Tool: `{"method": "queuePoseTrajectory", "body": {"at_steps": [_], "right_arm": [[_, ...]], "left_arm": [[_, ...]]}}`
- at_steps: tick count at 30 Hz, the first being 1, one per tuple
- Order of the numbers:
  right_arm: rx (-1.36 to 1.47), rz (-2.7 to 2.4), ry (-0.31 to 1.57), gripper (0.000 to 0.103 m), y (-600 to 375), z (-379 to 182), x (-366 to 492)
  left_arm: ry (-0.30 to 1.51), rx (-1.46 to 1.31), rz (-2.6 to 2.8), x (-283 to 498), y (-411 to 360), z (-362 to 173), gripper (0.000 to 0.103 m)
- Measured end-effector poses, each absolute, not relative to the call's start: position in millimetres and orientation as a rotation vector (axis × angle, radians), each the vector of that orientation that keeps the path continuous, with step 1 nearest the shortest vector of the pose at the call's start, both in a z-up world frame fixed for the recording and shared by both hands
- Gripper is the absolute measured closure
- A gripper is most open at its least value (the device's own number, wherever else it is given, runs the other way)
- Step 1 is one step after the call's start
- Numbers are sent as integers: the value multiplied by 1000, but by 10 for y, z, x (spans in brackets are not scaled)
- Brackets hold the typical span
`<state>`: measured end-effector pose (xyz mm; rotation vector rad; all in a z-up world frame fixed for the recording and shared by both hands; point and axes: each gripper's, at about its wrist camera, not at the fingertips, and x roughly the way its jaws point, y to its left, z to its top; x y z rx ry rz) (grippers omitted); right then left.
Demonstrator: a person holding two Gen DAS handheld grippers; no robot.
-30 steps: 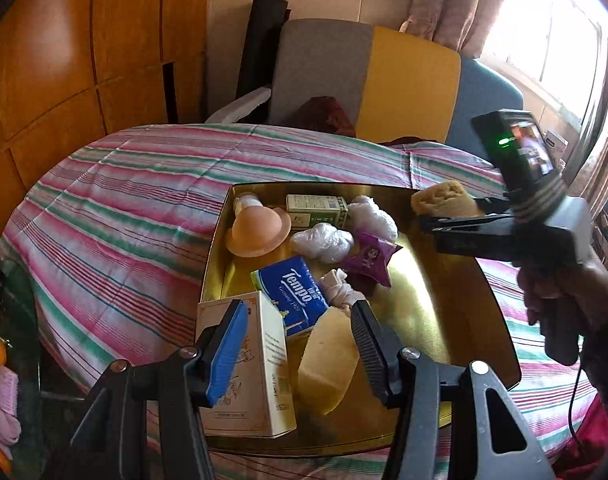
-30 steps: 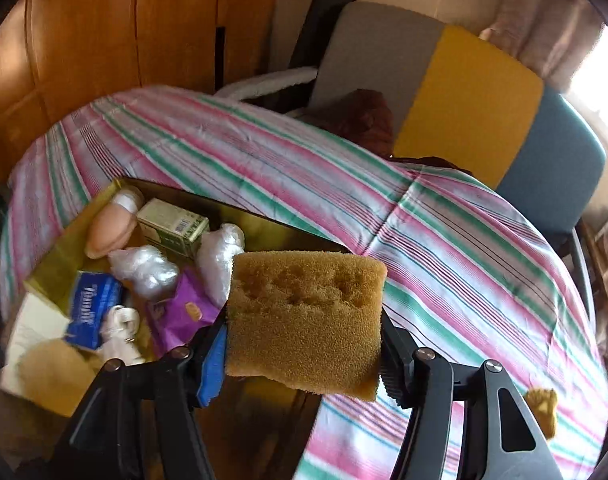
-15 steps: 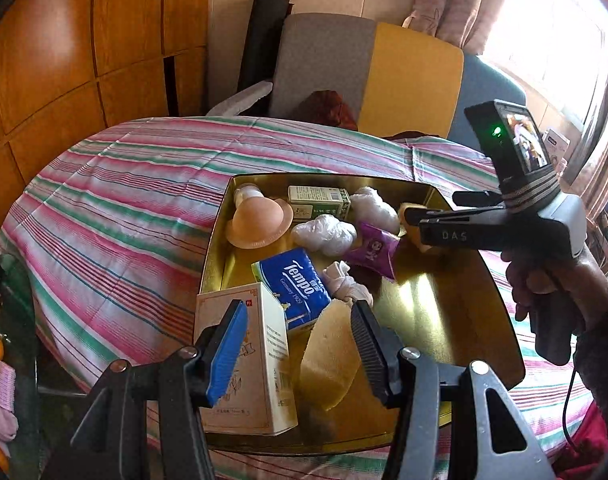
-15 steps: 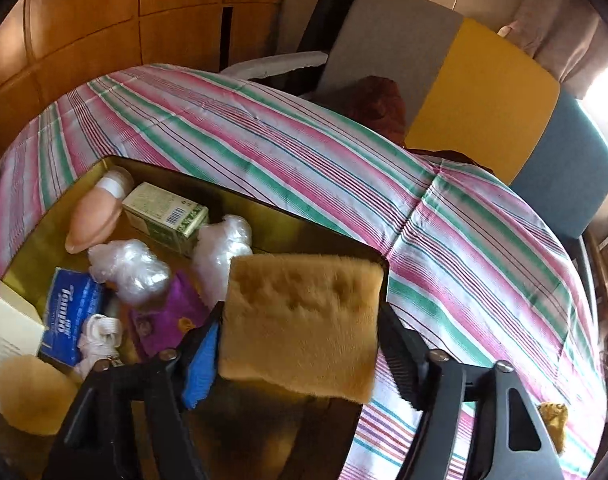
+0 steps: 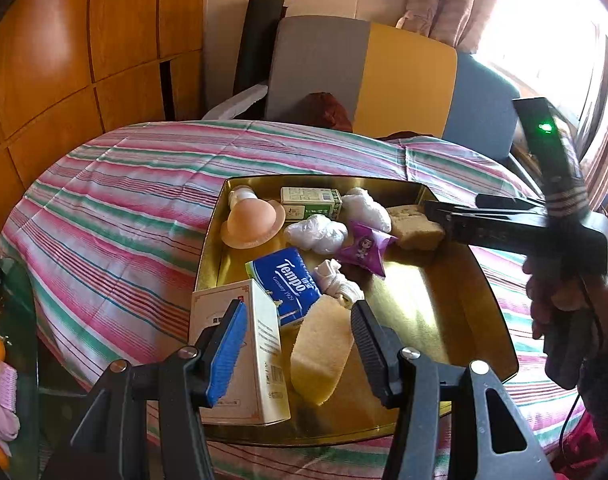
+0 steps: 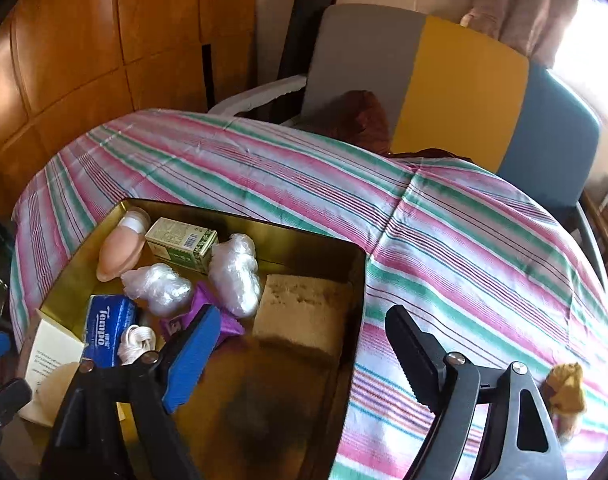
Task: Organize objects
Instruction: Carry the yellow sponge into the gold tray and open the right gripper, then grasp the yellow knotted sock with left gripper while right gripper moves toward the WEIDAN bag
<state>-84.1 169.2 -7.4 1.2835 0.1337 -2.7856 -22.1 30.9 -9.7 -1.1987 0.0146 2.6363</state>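
Observation:
A gold tray (image 5: 324, 178) lies on the striped tablecloth (image 5: 124, 200). A brown sponge (image 6: 304, 296) rests in the tray's far right corner, free of any grip. My right gripper (image 6: 302, 314) hovers just in front of it with its jaws opening and nothing between the pads; from the left wrist view the right gripper (image 5: 432, 212) reaches in from the right, held by a hand (image 5: 564, 292). My left gripper (image 5: 298, 320) stands open over the tray's near end, above a yellow sponge (image 5: 320, 356) and beside a white box (image 5: 260, 352).
The tray also holds a Tempo tissue pack (image 5: 288, 280), a purple packet (image 5: 364, 246), plastic bundles (image 5: 316, 232), a green box (image 5: 310, 202) and a peach-coloured item (image 5: 252, 220). A brown scrap (image 6: 566, 386) lies on the cloth at right. A chair (image 5: 364, 68) stands behind the table.
The right gripper came down into the tray's far right corner with the brown sponge, opened and let it go. The left gripper has not moved.

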Motion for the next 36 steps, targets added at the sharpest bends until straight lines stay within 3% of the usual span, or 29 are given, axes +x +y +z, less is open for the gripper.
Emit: {"method": "queuePoseTrajectory", "body": {"at_steps": [12,23,30,36], "right_arm": [[1222,-2871,18,13,2217,164,-314],[1294,-3151,-122,11,3654,368,372],[1345,-3395,-574,11,4910,219,977],[1404,-3399,-1166,11,5629,-170,1471]], "left_arm": [[72,-1164,2598,-170,532,-18,49],[182,-1077,2450,-147,1306,152,49],[258,-1040,2285,-106,2163,194,49],[225,-1127,2101,-204,2993,33,49]]}}
